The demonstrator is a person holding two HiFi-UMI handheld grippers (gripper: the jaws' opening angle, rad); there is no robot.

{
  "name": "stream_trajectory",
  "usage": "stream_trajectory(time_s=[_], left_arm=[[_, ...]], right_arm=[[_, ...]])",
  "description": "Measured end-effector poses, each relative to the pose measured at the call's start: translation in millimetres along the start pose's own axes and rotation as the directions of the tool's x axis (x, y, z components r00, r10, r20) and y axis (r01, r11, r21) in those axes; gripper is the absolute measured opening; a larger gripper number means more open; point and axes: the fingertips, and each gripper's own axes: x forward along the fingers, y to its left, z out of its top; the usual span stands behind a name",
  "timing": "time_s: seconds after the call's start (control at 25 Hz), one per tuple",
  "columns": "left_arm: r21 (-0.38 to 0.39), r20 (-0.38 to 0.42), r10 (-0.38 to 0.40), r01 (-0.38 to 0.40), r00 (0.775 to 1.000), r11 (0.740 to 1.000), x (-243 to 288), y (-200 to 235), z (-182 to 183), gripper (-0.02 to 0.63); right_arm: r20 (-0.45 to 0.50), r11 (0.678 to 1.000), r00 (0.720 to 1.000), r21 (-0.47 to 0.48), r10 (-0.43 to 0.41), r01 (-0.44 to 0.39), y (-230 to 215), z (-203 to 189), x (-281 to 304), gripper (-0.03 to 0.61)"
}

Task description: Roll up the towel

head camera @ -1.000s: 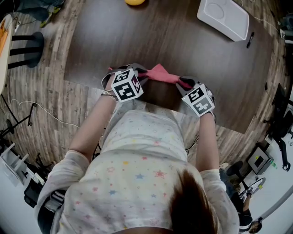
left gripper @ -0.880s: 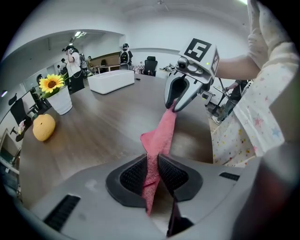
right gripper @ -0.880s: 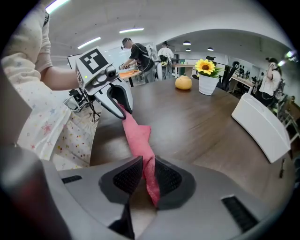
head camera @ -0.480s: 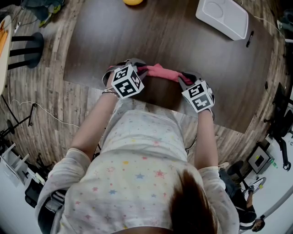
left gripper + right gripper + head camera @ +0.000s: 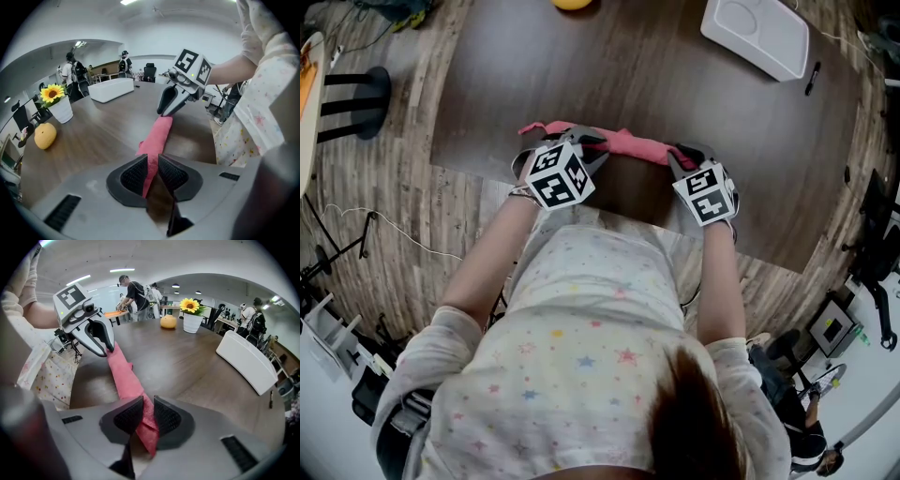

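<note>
A pink towel (image 5: pixel 628 145), bunched into a long narrow band, stretches between my two grippers near the front edge of the dark wooden table (image 5: pixel 656 75). My left gripper (image 5: pixel 150 172) is shut on one end of the towel (image 5: pixel 157 136); in the head view the left gripper (image 5: pixel 572 150) has a short pink tail sticking out past it to the left. My right gripper (image 5: pixel 144 417) is shut on the other end of the towel (image 5: pixel 124 378), with a corner hanging below the jaws. In the head view the right gripper (image 5: pixel 684 159) sits at the band's right end.
A white tray (image 5: pixel 757 37) lies at the table's far right, a dark pen (image 5: pixel 811 80) beside it. An orange fruit (image 5: pixel 575 4) sits at the far edge, with a sunflower pot (image 5: pixel 192 317) close by. People stand in the background of both gripper views.
Both grippers have shifted slightly away from me with the towel. A pink tail now shows past the left gripper, and the band looks straighter.
</note>
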Motion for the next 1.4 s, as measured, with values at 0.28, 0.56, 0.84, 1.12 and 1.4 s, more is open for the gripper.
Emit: stream_trajectory(time_s=[0.28,0.56,0.84,1.12,1.4], left_arm=[[-0.003,-0.033,0.001,-0.001,0.999,1.0,16,4,-5,0.072],[-0.005,-0.028,0.018,-0.018,0.999,1.0,17,10,-3,0.072],[-0.032,-0.015,0.052,-0.053,0.999,0.998,19,20,-2,0.072],[-0.046,-0.01,0.082,-0.082,0.997,0.996,22,30,0,0.072],[-0.122,0.025,0.072,-0.069,0.997,0.99,27,30,-4,0.071]], right_arm=[[0.087,1.0,0.996,-0.023,-0.012,0.014,-1,23,-15,0.073],[0.116,0.99,0.986,-0.095,0.117,-0.106,40,36,-12,0.058],[0.075,0.994,0.994,-0.092,0.074,-0.067,35,24,9,0.061],[0.082,0.999,0.996,-0.03,0.042,-0.039,22,27,13,0.061],[0.124,0.997,0.991,0.042,0.056,-0.062,22,21,18,0.061]])
